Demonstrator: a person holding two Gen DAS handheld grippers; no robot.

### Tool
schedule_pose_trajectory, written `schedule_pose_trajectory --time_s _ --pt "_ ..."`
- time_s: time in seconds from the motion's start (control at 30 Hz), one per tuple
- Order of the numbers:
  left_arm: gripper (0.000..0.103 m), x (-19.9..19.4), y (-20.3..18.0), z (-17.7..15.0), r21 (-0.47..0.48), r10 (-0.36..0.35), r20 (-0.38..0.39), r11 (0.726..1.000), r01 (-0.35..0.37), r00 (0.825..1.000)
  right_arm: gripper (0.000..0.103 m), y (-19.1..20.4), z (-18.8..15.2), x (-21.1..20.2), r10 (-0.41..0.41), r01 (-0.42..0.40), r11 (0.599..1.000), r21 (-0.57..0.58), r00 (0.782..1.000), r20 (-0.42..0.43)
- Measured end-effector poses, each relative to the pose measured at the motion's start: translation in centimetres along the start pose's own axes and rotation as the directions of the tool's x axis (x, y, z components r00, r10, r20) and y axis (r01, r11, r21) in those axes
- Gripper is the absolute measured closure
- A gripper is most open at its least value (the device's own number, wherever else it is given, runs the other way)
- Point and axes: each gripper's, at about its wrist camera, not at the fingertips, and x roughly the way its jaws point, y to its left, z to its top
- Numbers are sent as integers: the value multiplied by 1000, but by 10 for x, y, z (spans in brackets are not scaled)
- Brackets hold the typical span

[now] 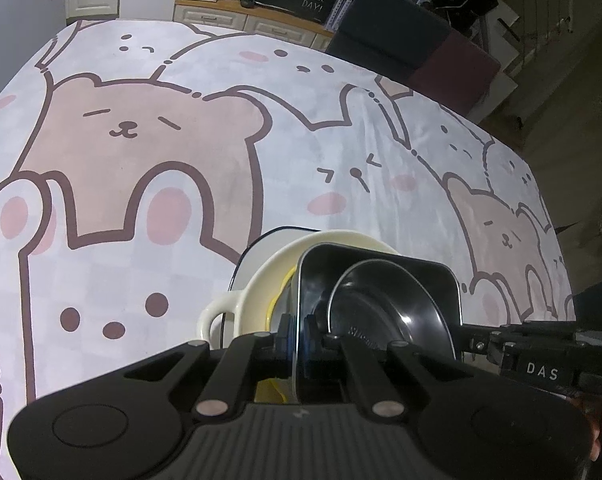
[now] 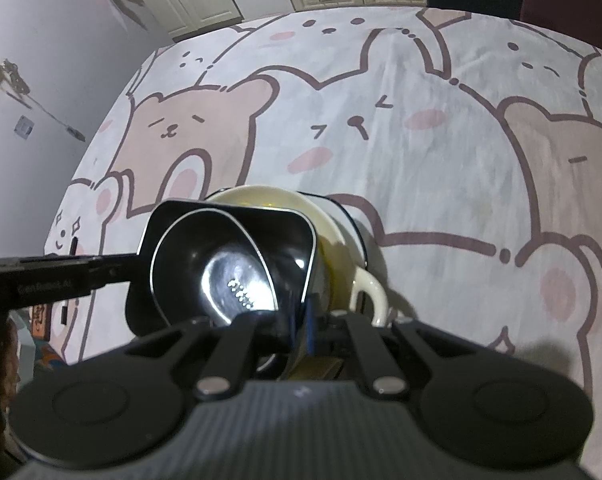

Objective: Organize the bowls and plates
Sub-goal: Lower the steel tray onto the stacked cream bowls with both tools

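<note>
The left tongs (image 1: 297, 336) and the right tongs (image 2: 301, 330) are each clamped on opposite rims of the black square dish (image 1: 421, 276), which holds a round black bowl (image 1: 381, 300). Just beyond both tongs, the dish sits nested in a cream handled bowl (image 1: 261, 280) on the table (image 1: 341, 140).

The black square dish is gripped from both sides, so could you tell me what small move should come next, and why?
Probably lower it a little further. Both hand-held grippers, left and right, pinch opposite rims of the black square dish, which sits tilted over the cream bowl, apparently not yet nested flat.
</note>
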Motion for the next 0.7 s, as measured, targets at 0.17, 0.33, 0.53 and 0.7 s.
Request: schedule_pose_trajectory --time_s 0.17,0.33,0.53,0.7 --pt "99 1 0 0 0 -1 -3 1000 1 1000 96 1 1 2 -8 8 1000 -1 1000 -1" --pt "99 5 2 -1 0 1 -10 1000 -1 1000 96 1 1 3 -9 9 1000 -2 1000 -8" --pt "98 9 1 -1 5 5 -17 1000 -5 1000 96 -1 1 7 -14 14 1000 -5 1000 -16" --pt "99 10 3 -1 4 5 -22 1000 -5 1000 96 0 1 10 -20 19 1000 -13 1000 -21"
